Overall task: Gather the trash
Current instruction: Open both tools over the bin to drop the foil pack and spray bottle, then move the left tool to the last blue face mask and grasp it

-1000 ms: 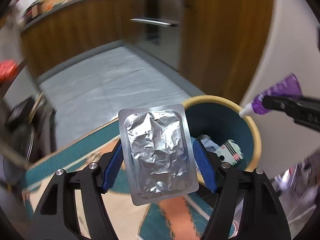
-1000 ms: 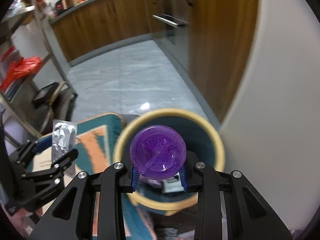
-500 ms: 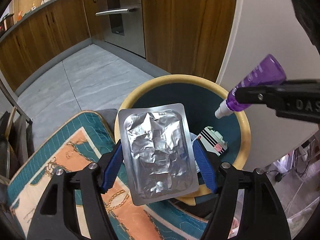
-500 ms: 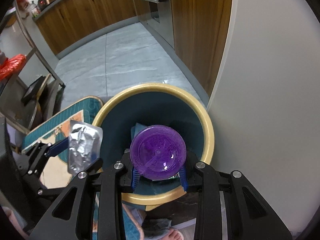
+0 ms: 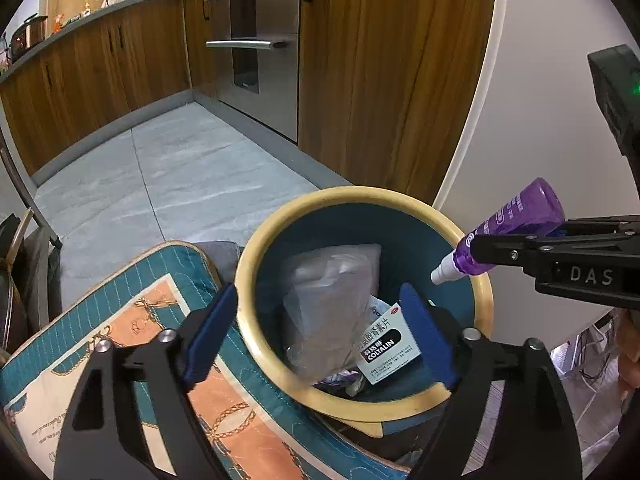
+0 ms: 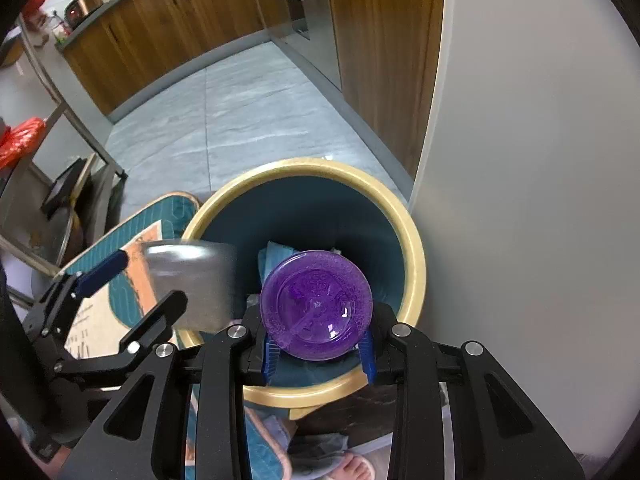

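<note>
A teal bin with a yellow rim (image 5: pixel 256 344) (image 6: pixel 416 256) stands on the floor by a white wall. My left gripper (image 5: pixel 316 320) is open over the bin's near edge. The silver blister pack (image 5: pixel 332 300) is blurred and loose between the fingers, dropping into the bin; it also shows in the right wrist view (image 6: pixel 192 284). A white medicine box (image 5: pixel 388 344) lies inside. My right gripper (image 6: pixel 318 354) is shut on a purple spray bottle (image 6: pixel 316 306) (image 5: pixel 516 224), held nozzle-down over the bin's right rim.
A teal and orange patterned cushion (image 5: pixel 120 320) lies left of the bin. Wooden kitchen cabinets (image 5: pixel 380 60) and an oven (image 5: pixel 256 44) stand beyond a grey tile floor (image 5: pixel 168 184). A metal rack (image 6: pixel 52 120) is at the left.
My left gripper has opened and let go of the blister pack, which now falls into the bin. Both grippers moved closer over the bin. The right gripper still holds the purple bottle.
</note>
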Demonstrator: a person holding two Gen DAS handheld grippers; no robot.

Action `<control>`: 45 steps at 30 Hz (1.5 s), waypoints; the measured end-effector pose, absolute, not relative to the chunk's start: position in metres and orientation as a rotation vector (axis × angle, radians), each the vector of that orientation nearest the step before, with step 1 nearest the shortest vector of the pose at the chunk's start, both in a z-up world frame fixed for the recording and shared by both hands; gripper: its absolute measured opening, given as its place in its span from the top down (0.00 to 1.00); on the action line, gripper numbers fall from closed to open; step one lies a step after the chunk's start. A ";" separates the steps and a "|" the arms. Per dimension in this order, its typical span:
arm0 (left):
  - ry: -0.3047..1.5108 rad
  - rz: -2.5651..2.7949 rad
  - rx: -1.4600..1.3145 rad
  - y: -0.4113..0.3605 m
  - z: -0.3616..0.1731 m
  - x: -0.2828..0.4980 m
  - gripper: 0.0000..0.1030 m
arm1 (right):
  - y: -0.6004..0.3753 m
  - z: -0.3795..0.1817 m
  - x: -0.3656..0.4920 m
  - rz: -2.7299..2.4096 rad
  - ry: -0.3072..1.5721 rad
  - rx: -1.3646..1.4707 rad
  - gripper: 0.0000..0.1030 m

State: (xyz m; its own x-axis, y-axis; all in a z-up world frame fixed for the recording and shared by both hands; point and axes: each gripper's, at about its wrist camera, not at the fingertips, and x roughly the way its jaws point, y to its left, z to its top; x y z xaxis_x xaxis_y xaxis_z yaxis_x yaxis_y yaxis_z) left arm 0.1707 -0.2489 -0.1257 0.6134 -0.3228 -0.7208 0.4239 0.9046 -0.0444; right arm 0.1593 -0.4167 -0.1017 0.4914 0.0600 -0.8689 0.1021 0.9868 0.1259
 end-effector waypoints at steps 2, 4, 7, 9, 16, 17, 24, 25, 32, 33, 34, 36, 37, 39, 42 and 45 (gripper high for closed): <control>0.802 -0.425 0.134 -0.247 -0.126 0.171 0.17 | -0.417 -0.103 0.161 -0.026 1.065 0.165 0.68; 0.805 -0.420 0.132 -0.245 -0.125 0.171 0.17 | -0.416 -0.104 0.161 -0.023 1.070 0.164 0.68; 0.810 -0.414 0.134 -0.243 -0.126 0.171 0.16 | -0.410 -0.105 0.164 -0.007 1.056 0.162 0.68; 0.809 -0.410 0.136 -0.240 -0.126 0.171 0.16 | -0.406 -0.104 0.167 -0.004 1.038 0.150 0.67; 0.807 -0.392 0.132 -0.232 -0.123 0.173 0.16 | -0.402 -0.095 0.169 -0.002 0.989 0.171 0.63; 0.808 -0.388 0.128 -0.230 -0.122 0.173 0.16 | -0.402 -0.094 0.169 -0.002 0.982 0.173 0.59; 0.803 -0.374 0.125 -0.219 -0.116 0.168 0.16 | -0.396 -0.085 0.167 0.008 0.952 0.159 0.49; 0.800 -0.372 0.128 -0.217 -0.114 0.167 0.16 | -0.396 -0.084 0.166 0.008 0.949 0.155 0.46; 0.782 -0.330 0.138 -0.196 -0.101 0.146 0.15 | -0.387 -0.068 0.153 0.015 0.899 0.158 0.19; 0.778 -0.326 0.141 -0.194 -0.100 0.144 0.15 | -0.386 -0.065 0.151 0.020 0.887 0.159 0.17; 0.772 -0.319 0.147 -0.190 -0.098 0.139 0.15 | -0.383 -0.061 0.147 0.033 0.870 0.162 0.14; 0.765 -0.303 0.159 -0.181 -0.095 0.131 0.13 | -0.377 -0.054 0.142 0.047 0.849 0.160 0.09; 0.760 -0.290 0.163 -0.175 -0.093 0.126 0.11 | -0.374 -0.051 0.139 0.054 0.838 0.158 0.09; 0.758 -0.271 0.161 -0.164 -0.089 0.119 0.11 | -0.369 -0.046 0.133 0.064 0.823 0.156 0.08; 0.756 -0.238 0.148 -0.146 -0.084 0.108 0.10 | -0.360 -0.043 0.128 0.073 0.826 0.153 0.07; 0.753 -0.202 0.135 -0.128 -0.079 0.097 0.08 | -0.346 -0.041 0.121 0.082 0.834 0.145 0.07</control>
State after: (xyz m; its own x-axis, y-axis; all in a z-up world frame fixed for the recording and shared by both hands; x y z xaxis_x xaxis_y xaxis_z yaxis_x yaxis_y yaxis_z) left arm 0.0968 -0.1276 -0.0791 0.7114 -0.1331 -0.6901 0.2296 0.9720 0.0492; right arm 0.1208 -0.3463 -0.0414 0.6696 0.1292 -0.7314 -0.0151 0.9869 0.1605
